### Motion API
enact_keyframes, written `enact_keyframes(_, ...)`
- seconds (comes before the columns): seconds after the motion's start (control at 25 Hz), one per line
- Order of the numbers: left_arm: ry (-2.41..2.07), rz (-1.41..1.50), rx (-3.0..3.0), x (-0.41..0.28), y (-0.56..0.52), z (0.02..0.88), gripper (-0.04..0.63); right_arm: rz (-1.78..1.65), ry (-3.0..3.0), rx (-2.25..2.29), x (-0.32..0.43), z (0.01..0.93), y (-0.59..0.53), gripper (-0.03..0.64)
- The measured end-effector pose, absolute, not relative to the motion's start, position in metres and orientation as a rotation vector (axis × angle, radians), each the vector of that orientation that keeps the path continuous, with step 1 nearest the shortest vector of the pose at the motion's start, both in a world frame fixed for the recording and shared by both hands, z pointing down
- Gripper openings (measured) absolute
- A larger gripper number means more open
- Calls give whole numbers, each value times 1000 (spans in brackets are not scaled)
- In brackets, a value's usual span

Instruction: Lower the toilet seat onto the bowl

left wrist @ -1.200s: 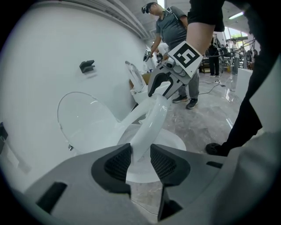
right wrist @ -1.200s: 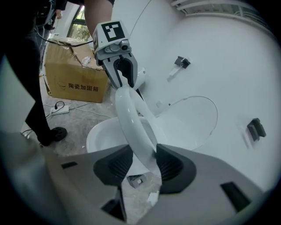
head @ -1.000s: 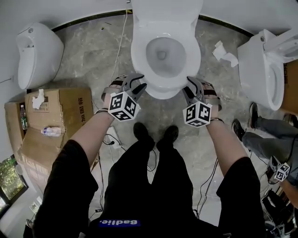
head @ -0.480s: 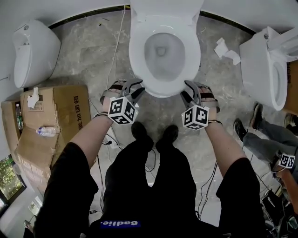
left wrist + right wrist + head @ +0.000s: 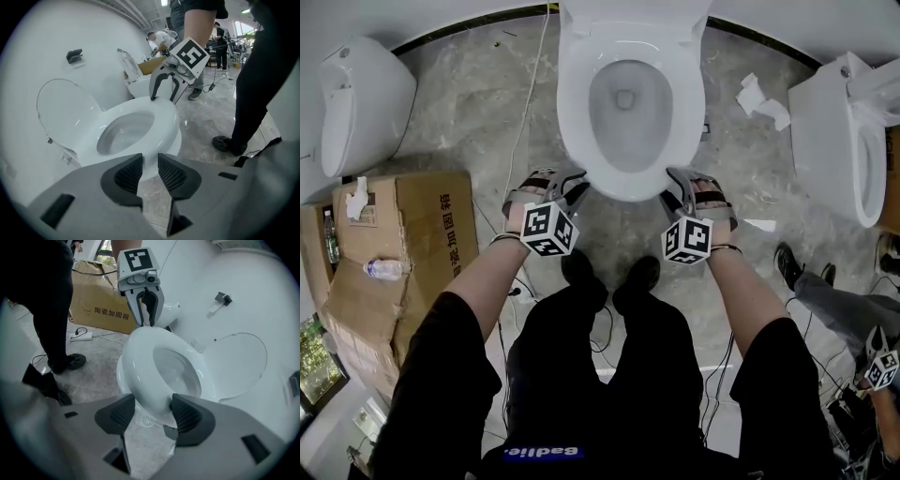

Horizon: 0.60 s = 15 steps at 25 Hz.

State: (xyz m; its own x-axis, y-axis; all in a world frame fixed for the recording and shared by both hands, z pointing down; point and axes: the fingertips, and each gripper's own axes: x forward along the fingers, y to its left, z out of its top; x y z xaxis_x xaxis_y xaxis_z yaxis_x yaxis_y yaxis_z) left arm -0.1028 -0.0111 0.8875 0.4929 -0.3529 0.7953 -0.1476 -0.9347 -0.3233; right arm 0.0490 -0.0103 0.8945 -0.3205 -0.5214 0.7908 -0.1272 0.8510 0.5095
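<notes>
The white toilet seat (image 5: pixel 577 112) lies flat on the bowl (image 5: pixel 627 105), and the lid (image 5: pixel 65 107) stands upright behind it. My left gripper (image 5: pixel 575 186) is at the seat's front left edge. Its jaws are closing, a narrow gap remains, and nothing sits between the pads (image 5: pixel 127 174). My right gripper (image 5: pixel 676 184) is at the seat's front right edge. Its jaws are opening, and the front rim of the seat (image 5: pixel 146 380) sits in the gap without the pads (image 5: pixel 187 417) pressing on it.
A cardboard box (image 5: pixel 408 239) with a water bottle (image 5: pixel 384 269) stands at the left, beside a white urinal (image 5: pixel 356 98). A second toilet (image 5: pixel 844 141) stands at the right. Crumpled paper (image 5: pixel 763 101) and cables lie on the marble floor. Another person's leg (image 5: pixel 844 302) is at the right.
The seat lies flat throughout. Both grippers stay at its front edge, a little closer to the rim. The right jaws have spread wider.
</notes>
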Motion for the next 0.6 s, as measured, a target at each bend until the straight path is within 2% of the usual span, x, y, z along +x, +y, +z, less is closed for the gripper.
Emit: enact_keyframes(0.6, 412, -1532, -2527, -104, -8, 932, 94, -384, -1873, 379, 45, 939, -3, 242)
